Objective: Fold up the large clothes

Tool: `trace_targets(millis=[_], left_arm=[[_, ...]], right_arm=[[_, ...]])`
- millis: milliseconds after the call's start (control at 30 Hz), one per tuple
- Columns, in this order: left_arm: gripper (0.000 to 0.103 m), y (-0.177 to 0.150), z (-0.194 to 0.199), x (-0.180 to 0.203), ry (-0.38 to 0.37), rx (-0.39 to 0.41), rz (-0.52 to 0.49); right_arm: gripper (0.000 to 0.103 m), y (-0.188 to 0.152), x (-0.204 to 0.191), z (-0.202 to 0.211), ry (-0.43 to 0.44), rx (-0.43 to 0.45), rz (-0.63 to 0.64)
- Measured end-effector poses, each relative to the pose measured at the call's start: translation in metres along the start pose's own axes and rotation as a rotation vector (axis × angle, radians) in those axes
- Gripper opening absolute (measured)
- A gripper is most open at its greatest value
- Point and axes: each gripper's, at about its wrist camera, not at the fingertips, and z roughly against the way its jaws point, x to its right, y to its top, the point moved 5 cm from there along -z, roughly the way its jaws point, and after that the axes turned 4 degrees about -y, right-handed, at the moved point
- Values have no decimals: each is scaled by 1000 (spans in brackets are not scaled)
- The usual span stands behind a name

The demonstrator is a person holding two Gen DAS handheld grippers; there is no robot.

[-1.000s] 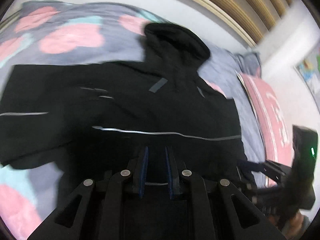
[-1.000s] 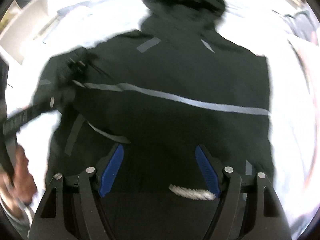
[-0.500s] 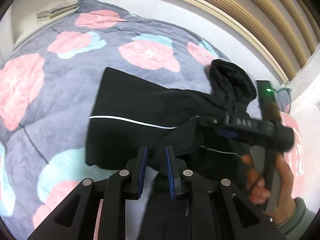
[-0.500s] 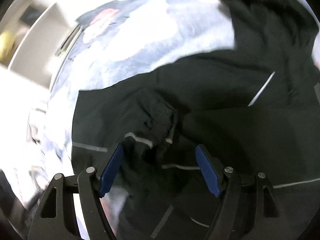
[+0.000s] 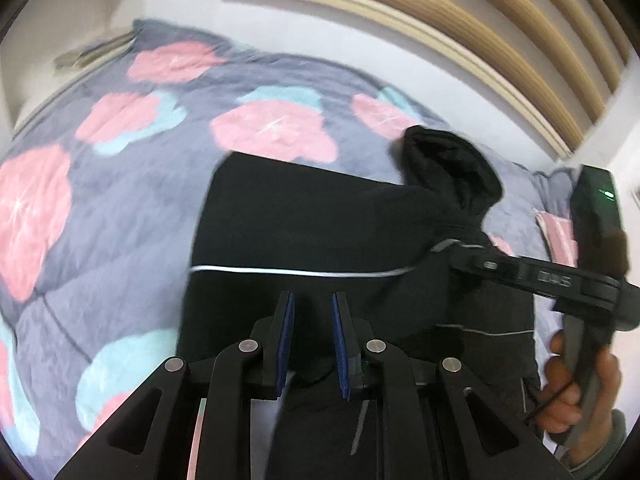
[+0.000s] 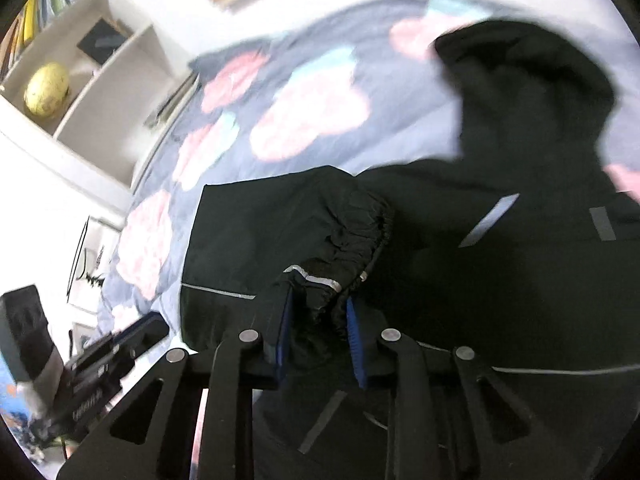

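On the flowered grey quilt (image 5: 132,216), the limp, slippery black hooded jacket (image 5: 312,232) suits hem and cuff holds: left gripper (image 5: 312,336) pinches hem; right gripper (image 6: 316,320) is closing on the elastic cuff (image 6: 352,240).

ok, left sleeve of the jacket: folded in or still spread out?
Folded in. The sleeve lies across the jacket body, its elastic cuff between the closing right gripper.

A grey quilt (image 5: 132,200) printed with pink and pale blue blooms is spread across the bed. Wooden slats (image 5: 460,12) are seen on the wall behind. In white shelving (image 6: 86,92) a yellow ball (image 6: 46,90) is kept, books (image 6: 44,8) lined above.
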Motion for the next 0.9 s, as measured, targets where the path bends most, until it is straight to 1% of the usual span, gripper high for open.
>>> trace_targets(millis=[33, 133, 200, 233, 300, 400, 500, 567, 600, 633, 667, 767, 833, 867, 900], left_arm=[[19, 4, 0, 12, -18, 3, -20], [19, 11, -4, 41, -75, 3, -55], [19, 12, -16, 62, -101, -13, -90], [20, 12, -23, 70, -109, -26, -103], [20, 8, -47, 88, -136, -66, -128], [20, -4, -88, 105, -147, -145, -149], [20, -18, -132, 110, -133, -230, -155], [20, -26, -156, 108, -114, -275, -149], [20, -32, -172, 102, -101, -309, -126], [20, -37, -181, 99, -102, -326, -103], [20, -38, -188, 94, -110, -334, -79], [20, -36, -197, 84, -159, -339, -8], [20, -34, -193, 84, -172, -346, -4], [20, -31, -187, 87, -166, -343, -26], [20, -27, -181, 89, -161, -333, -47]], right_arm=[[28, -1, 19, 23, -30, 33, -13], [28, -4, 70, 78, -110, 88, -55], [28, -9, 102, 104, -184, 108, -66], [28, -17, 126, 118, -265, 119, -65], [28, -28, 166, 132, -350, 115, -86], [28, -49, 221, 126, -399, 65, -167], [28, -68, 257, 106, -445, 15, -210], [28, -90, 282, 80, -446, -49, -272], [29, -96, 288, 72, -441, -65, -290], [29, -104, 297, 57, -443, -90, -311], [30, -110, 301, 49, -451, -98, -316], [35, -115, 310, 37, -423, -111, -366], [35, -112, 310, 40, -418, -128, -357], [39, -108, 306, 46, -427, -137, -344], [48, -104, 302, 54, -453, -136, -327]])
